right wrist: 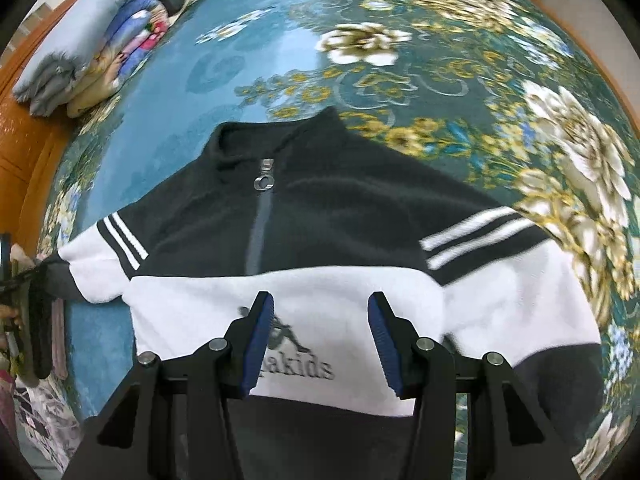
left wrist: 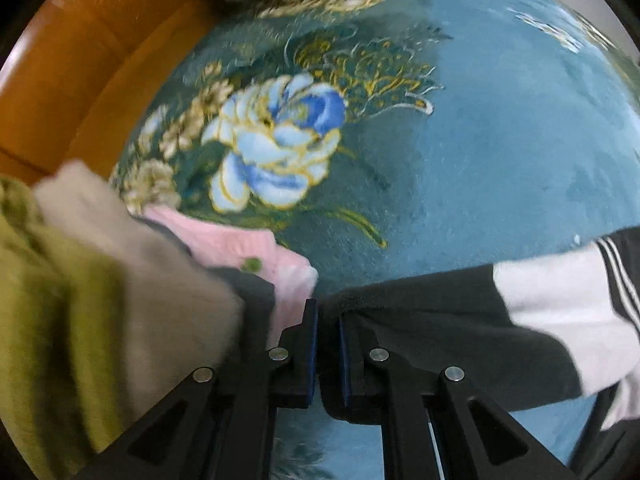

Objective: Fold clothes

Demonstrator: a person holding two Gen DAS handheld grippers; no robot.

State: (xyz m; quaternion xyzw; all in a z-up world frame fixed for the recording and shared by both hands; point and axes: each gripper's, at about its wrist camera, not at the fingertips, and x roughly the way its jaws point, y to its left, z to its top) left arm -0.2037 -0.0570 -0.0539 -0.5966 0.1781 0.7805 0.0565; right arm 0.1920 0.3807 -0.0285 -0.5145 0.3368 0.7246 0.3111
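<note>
A black and white zip jacket point(right wrist: 304, 224) lies front up on the floral blue bedspread point(right wrist: 248, 64), collar away from me. My right gripper point(right wrist: 322, 312) hovers open over its white chest band, nothing between the fingers. In the left wrist view my left gripper point(left wrist: 328, 320) is shut on the dark cuff of the jacket's sleeve point(left wrist: 440, 320), which stretches off to the right, black then white with stripes. The left gripper also shows at the left edge of the right wrist view, at the sleeve end point(right wrist: 60, 276).
A heap of other clothes lies left of the left gripper: a beige garment point(left wrist: 132, 264), a green one point(left wrist: 36, 300) and a pink one point(left wrist: 240, 248). Folded quilts point(right wrist: 92, 36) are stacked at the bed's far left by the orange wooden frame point(left wrist: 80, 72).
</note>
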